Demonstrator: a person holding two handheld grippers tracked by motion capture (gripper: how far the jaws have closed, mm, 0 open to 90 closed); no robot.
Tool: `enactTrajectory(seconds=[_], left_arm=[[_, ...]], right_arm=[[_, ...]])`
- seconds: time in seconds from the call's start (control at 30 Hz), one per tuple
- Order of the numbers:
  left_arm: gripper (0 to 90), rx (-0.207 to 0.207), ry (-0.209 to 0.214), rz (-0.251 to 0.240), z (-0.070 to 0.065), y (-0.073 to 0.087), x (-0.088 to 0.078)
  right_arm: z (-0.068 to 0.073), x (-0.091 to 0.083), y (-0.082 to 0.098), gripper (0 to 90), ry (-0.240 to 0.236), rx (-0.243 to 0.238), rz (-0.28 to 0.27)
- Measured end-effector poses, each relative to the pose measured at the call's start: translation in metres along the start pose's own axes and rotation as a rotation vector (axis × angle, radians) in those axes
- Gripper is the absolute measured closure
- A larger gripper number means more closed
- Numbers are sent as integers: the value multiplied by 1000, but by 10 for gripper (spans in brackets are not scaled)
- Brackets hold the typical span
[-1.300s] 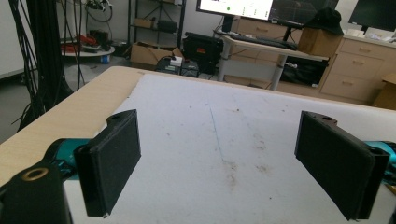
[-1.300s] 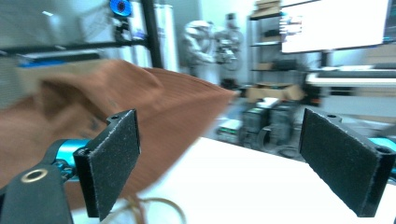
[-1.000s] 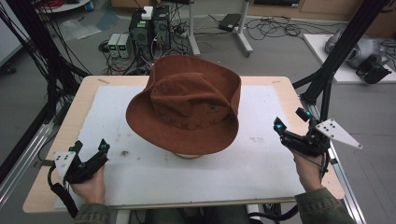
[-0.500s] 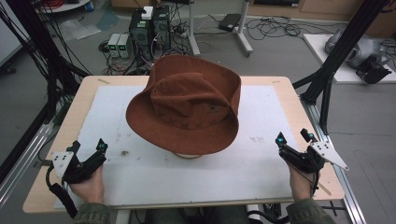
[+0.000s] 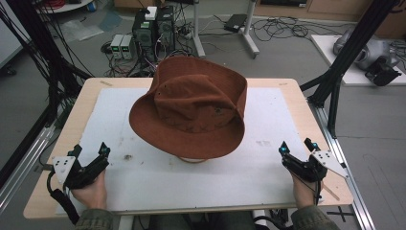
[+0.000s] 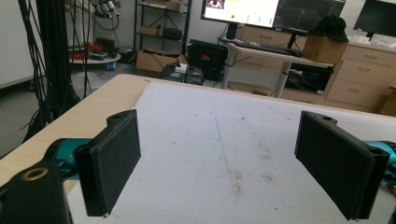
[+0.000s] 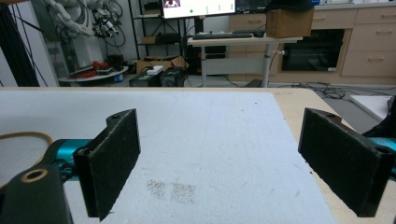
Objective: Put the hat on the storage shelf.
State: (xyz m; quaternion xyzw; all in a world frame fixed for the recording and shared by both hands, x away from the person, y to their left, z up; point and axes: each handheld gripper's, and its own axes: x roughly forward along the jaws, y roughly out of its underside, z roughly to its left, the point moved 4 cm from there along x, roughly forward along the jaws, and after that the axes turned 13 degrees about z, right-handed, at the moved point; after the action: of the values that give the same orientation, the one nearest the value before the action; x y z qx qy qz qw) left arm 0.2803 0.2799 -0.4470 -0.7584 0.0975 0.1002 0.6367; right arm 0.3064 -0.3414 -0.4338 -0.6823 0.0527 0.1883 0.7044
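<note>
I see the brown hat (image 5: 189, 108) mid-table (image 5: 297, 96) on the white mat (image 5: 110, 115). My left tool (image 5: 90, 151) and right tool (image 5: 296, 146) rest near the front corners, both with jaws spread, holding nothing.

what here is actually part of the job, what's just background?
Likely in play:
brown hat, mid-table, on a tan stand
left gripper, open, near left corner
right gripper, open, near right corner
white mat

Background:
computer boxes and cables on the floor
monitor
</note>
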Motion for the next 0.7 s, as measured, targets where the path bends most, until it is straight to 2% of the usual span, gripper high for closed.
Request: enactTrajectory(seconds=[0.23,0.47,0.7], left_arm=[[146,7,-4,-4,1,-1,-1],[146,18,-4,-6,0,0,-2],[146,18,-1,-5,0,0,-2]], right_arm=[[2,1,1,122,-10,3,4],[4,2,1,123,-14,-15,2],[4,3,1,123,-14,-4,6]])
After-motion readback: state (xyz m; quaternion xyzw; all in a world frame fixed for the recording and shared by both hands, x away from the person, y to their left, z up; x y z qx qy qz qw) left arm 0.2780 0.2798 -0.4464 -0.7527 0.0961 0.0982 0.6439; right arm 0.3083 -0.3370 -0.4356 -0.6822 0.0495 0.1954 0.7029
